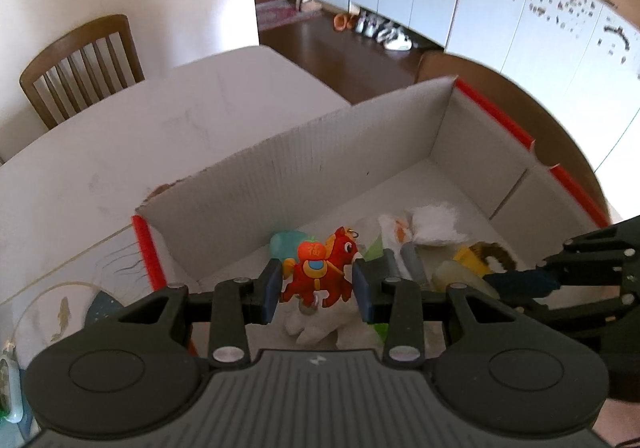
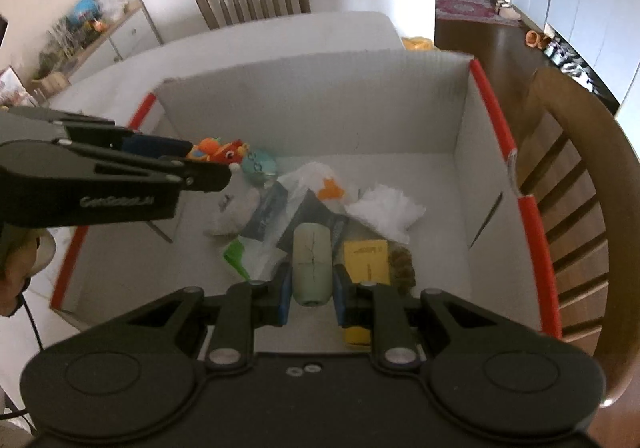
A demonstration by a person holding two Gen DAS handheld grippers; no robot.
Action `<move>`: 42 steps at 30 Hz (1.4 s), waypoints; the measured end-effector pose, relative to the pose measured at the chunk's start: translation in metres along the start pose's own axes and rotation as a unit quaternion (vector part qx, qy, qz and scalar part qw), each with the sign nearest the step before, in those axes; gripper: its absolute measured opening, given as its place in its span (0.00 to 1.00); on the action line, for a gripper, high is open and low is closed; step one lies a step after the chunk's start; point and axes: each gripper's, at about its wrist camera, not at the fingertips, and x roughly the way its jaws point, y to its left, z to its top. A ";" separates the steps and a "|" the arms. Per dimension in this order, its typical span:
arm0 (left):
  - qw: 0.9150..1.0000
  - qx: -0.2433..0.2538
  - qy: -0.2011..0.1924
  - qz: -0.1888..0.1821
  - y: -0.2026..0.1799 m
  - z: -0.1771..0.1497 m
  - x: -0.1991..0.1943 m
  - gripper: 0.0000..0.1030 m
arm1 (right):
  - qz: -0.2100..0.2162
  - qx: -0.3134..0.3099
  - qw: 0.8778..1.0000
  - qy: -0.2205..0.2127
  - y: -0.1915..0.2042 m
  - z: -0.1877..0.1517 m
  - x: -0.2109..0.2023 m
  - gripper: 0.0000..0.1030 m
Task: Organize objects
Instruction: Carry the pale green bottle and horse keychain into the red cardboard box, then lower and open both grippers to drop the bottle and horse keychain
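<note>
My left gripper (image 1: 318,288) is shut on a red toy horse (image 1: 320,268) with an orange ornament on its back, and holds it over the left end of a white cardboard box (image 1: 360,151) with red edges. In the right wrist view the left gripper (image 2: 208,167) comes in from the left with the red toy horse (image 2: 222,151) at its tip. My right gripper (image 2: 312,296) is shut on a pale green cylinder (image 2: 312,260), above the clutter in the white cardboard box (image 2: 464,183). The right gripper (image 1: 580,272) also shows at the right edge of the left wrist view.
In the box lie a teal toy (image 2: 260,165), a white plush (image 2: 236,211), crumpled white tissue (image 2: 384,207), a yellow packet (image 2: 366,260) and plastic-wrapped packets (image 2: 276,224). The box sits on a white table (image 1: 100,151). Wooden chairs (image 2: 572,183) stand at the table's sides.
</note>
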 end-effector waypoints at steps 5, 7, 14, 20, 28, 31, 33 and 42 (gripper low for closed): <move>0.999 0.012 0.029 -0.006 -0.004 0.001 0.017 0.36 | 0.000 -0.004 1.000 0.018 0.000 -0.002 0.010 0.19; 0.999 0.014 0.042 -0.008 -0.006 0.002 0.024 0.36 | -0.001 -0.007 1.000 0.024 0.001 -0.004 0.013 0.19; 0.998 0.003 0.066 -0.020 -0.001 0.000 0.035 0.37 | 0.000 -0.015 0.999 0.029 0.005 -0.005 0.016 0.22; 0.998 0.007 0.061 -0.019 -0.004 -0.002 0.034 0.37 | 0.009 -0.018 0.999 0.029 0.007 -0.007 0.010 0.26; 0.999 -0.008 0.032 -0.031 -0.001 -0.008 0.014 0.37 | 0.017 -0.015 1.000 0.007 0.008 -0.010 -0.010 0.27; 0.999 -0.016 0.017 -0.036 0.000 -0.010 0.001 0.39 | 0.018 -0.017 1.000 -0.007 0.008 -0.006 -0.019 0.28; 0.999 -0.020 0.007 -0.039 0.000 -0.011 -0.009 0.40 | 0.017 -0.019 1.000 -0.018 0.008 -0.005 -0.027 0.28; 0.997 -0.048 -0.042 -0.040 0.007 -0.020 -0.054 0.41 | 0.032 -0.021 0.998 -0.051 0.017 -0.002 -0.053 0.28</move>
